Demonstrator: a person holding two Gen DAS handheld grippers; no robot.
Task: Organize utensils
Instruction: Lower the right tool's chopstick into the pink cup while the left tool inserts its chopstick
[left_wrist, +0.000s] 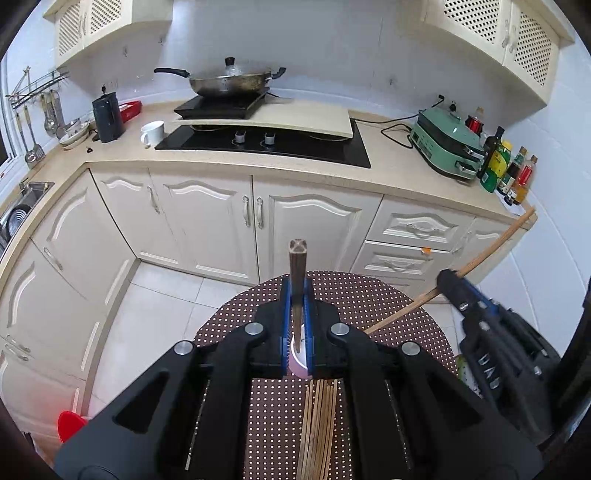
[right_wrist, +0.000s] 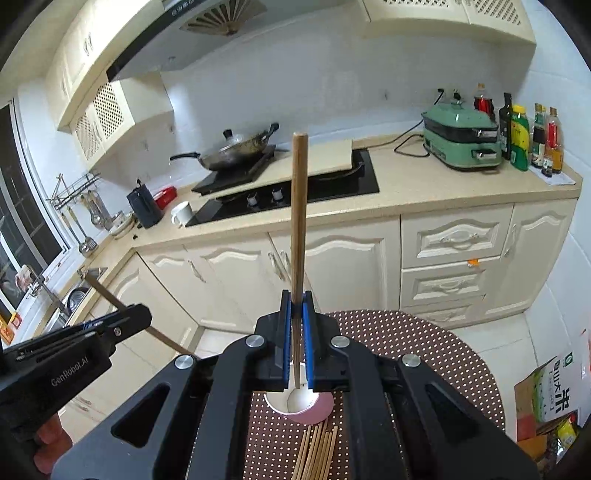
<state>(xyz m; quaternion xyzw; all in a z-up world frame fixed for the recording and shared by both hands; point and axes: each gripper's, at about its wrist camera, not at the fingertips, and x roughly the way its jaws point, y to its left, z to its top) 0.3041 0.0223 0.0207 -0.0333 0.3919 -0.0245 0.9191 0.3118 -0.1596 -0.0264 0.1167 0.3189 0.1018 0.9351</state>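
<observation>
My left gripper (left_wrist: 297, 295) is shut on a dark wooden chopstick (left_wrist: 297, 280) that stands upright, its lower tip inside the pink cup (left_wrist: 298, 363) below. My right gripper (right_wrist: 296, 306) is shut on a lighter wooden chopstick (right_wrist: 298, 221), also upright, its tip in the same pink cup (right_wrist: 314, 411). Several chopsticks (right_wrist: 317, 454) lie in a bundle on the brown dotted round table (right_wrist: 424, 354), just near of the cup. The right gripper (left_wrist: 448, 282) with its chopstick shows at the right of the left wrist view; the left gripper (right_wrist: 142, 314) shows at the left of the right wrist view.
Cream kitchen cabinets (left_wrist: 229, 221) and a counter with a hob (left_wrist: 266, 142), wok (left_wrist: 229, 79), white mug (left_wrist: 153, 133), green cooker (left_wrist: 447, 142) and bottles (left_wrist: 506, 170) stand behind the table. A sink (left_wrist: 22, 206) is at left. A cardboard box (right_wrist: 554, 398) sits on the floor at right.
</observation>
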